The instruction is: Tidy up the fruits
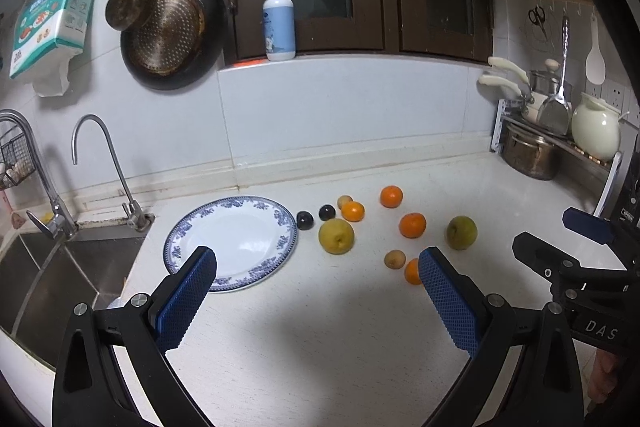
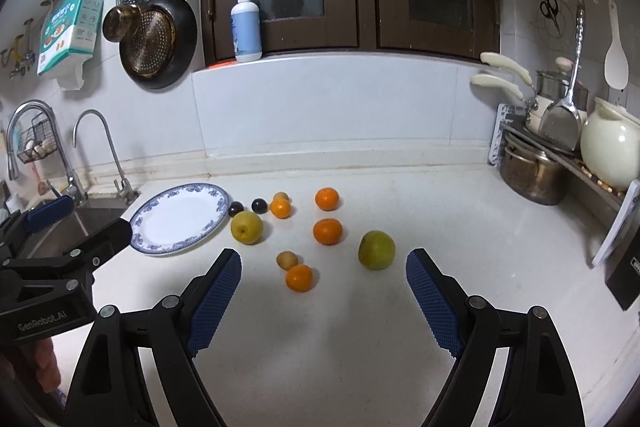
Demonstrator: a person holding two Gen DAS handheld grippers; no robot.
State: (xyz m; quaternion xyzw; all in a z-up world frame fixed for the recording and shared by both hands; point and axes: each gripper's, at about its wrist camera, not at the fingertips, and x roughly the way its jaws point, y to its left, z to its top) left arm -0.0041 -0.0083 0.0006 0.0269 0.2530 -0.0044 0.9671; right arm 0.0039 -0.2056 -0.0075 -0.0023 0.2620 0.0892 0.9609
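Ahead at twelve o'clock of the spread-open, empty right gripper (image 2: 324, 287) sits a small round orange tangerine (image 2: 299, 277); the left gripper (image 1: 318, 287), equally open, faces the blue-rimmed white plate (image 1: 208, 223) at eleven.

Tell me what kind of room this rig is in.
Almost certainly a home kitchen: a steel sink with taps at the left, a frying pan hanging on the tiled wall, and pots on a rack at the right of the white counter.
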